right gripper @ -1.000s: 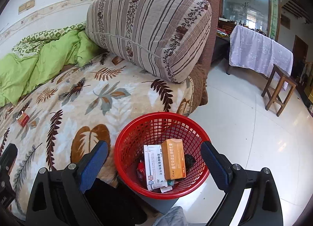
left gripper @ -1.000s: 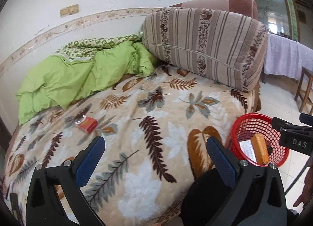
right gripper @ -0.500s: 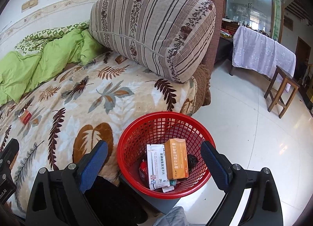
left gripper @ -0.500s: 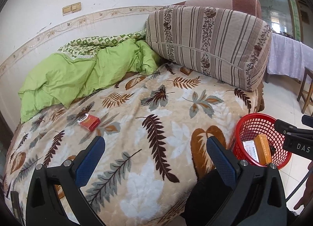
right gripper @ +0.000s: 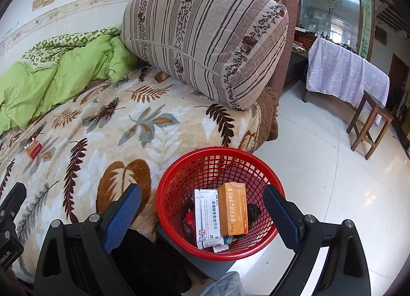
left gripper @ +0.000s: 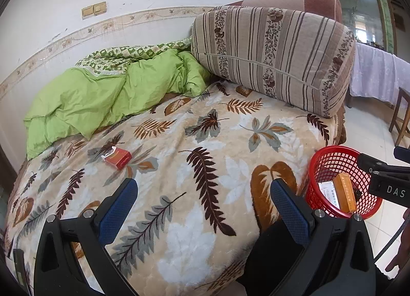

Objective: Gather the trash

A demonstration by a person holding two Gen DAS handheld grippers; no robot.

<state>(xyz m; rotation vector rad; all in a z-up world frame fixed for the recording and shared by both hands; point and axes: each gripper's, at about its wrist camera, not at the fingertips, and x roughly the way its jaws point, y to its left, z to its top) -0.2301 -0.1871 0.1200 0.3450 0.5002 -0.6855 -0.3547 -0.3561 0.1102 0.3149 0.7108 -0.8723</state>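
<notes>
A small red packet [left gripper: 117, 157] lies on the leaf-patterned blanket [left gripper: 194, 168], well ahead and left of my open left gripper [left gripper: 202, 197]; the red packet [right gripper: 33, 148] shows at the far left in the right wrist view. Beside the bed stands a red mesh basket [right gripper: 179, 170] holding an orange box [right gripper: 234, 210], a white box [right gripper: 206, 216] and smaller scraps. My right gripper [right gripper: 202, 205] hangs open over the basket, empty. The red basket [left gripper: 330, 157] also appears at the right in the left wrist view.
A big striped cushion [left gripper: 271, 57] leans at the bed's head, with a crumpled green quilt [left gripper: 102, 96] along the wall. On the tiled floor [right gripper: 320, 168] stand a wooden stool [right gripper: 369, 124] and a cloth-covered table [right gripper: 346, 75].
The left gripper has backed away slightly and turned left, so the red packet sits nearer the middle of its view. The right gripper has barely shifted above the basket.
</notes>
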